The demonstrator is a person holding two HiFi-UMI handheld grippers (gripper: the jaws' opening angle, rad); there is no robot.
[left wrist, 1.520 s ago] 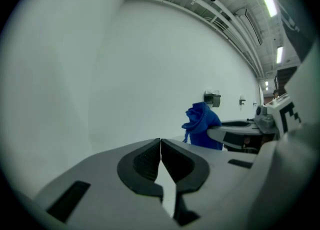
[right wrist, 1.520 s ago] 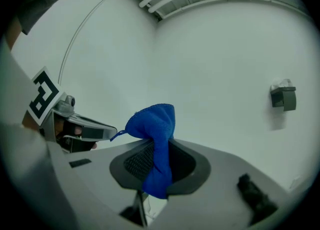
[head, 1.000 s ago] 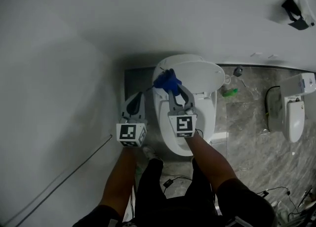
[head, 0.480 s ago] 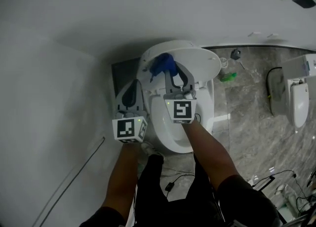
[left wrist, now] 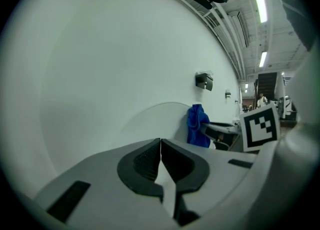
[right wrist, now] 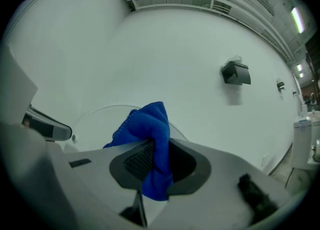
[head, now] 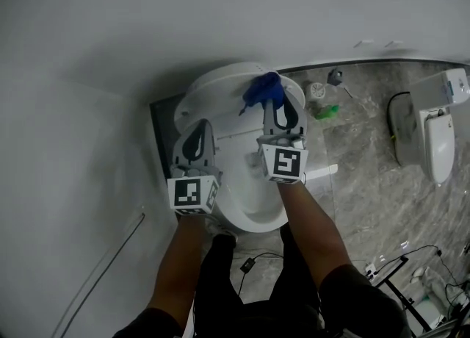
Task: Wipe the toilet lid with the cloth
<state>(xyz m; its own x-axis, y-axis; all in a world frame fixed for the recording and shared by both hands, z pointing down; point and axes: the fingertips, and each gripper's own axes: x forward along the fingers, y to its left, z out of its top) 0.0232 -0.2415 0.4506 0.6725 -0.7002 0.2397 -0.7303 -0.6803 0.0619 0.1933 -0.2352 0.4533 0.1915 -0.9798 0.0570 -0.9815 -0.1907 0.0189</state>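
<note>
The white toilet's raised lid (head: pixel 220 88) stands against the wall, above the bowl (head: pixel 250 204). My right gripper (head: pixel 272 103) is shut on a blue cloth (head: pixel 263 88), and the cloth lies against the right part of the lid. In the right gripper view the cloth (right wrist: pixel 150 144) bunches up out of the shut jaws in front of the lid's arc (right wrist: pixel 97 121). My left gripper (head: pixel 199 126) is shut and empty, over the bowl's left side. In the left gripper view the pads meet (left wrist: pixel 160 146), with the cloth (left wrist: pixel 198 125) further right against the lid (left wrist: pixel 155 119).
A white wall fills the left and top. On the stone floor to the right are a green object (head: pixel 325 112), a small round fitting (head: pixel 317 90) and a second white toilet (head: pixel 439 138). Cables (head: pixel 385 267) trail near the person's legs. A black fixture (right wrist: pixel 235 73) hangs on the wall.
The right gripper has carried the cloth from the lid's left part across to its right part. The left gripper has come nearer the toilet, still shut.
</note>
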